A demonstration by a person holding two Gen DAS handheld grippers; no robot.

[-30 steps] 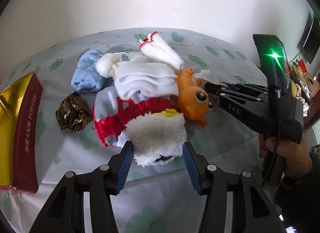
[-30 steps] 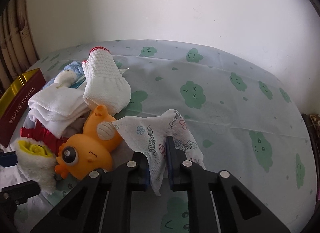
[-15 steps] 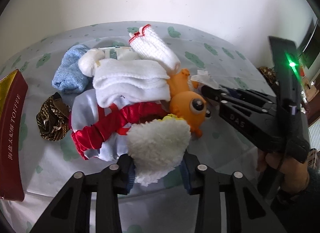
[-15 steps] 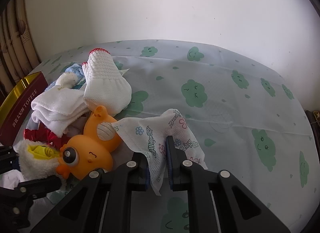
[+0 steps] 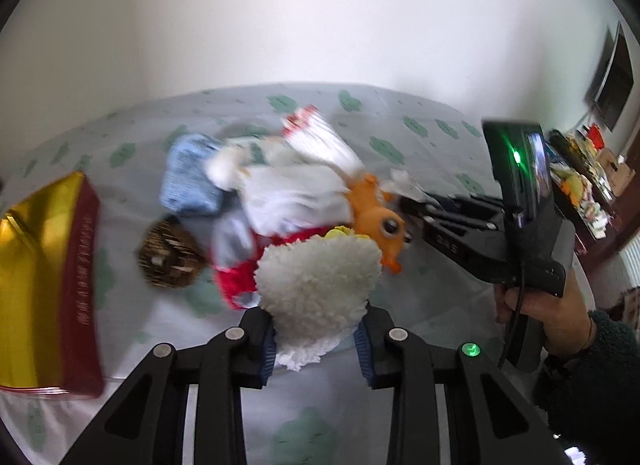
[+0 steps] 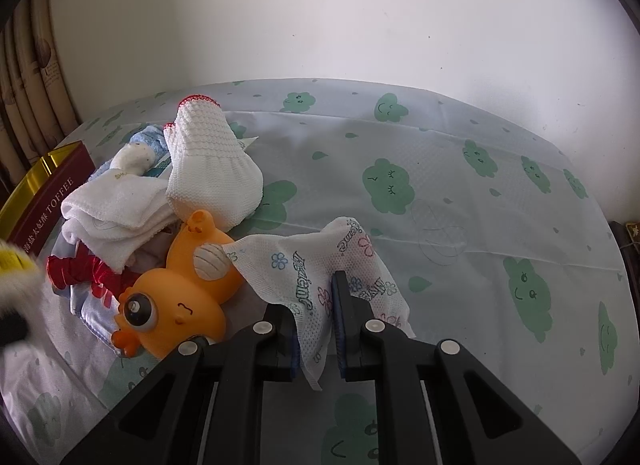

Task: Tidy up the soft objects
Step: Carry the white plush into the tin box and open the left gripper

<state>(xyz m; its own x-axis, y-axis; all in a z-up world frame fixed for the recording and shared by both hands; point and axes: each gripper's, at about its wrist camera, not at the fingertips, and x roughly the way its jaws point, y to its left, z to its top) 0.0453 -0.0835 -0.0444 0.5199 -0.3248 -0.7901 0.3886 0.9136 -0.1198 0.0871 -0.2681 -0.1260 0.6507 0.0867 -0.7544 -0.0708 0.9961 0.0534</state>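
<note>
The fluffy white plush piece [image 5: 318,285] sits clamped between the blue pads of the left gripper [image 5: 316,339], whose jaws have just been closing onto it; its woolly bulk bulges up and away from the jaws, its long axis running straight out along the fingers, with a yellow edge at the far tip. Just beyond that tip lies the heap: a red ruffled cloth [image 5: 236,285] touching the plush, folded white towels [image 5: 296,197] farther out, a blue knit piece [image 5: 188,181] beyond and left, a brown woven ball [image 5: 168,261] left of the jaws. An orange rubber duck [image 6: 176,301] lies right of the plush, against the heap. A red and gold toffee tin [image 5: 52,289] stands far left.

The right gripper [image 6: 314,329] is clenched on a printed white wipe [image 6: 308,277], which drapes up and leftward from the jaws onto the duck's back. A white knitted sock [image 6: 212,165] lies farther out, left of these jaws, on the cloud-print tablecloth [image 6: 460,205].
</note>
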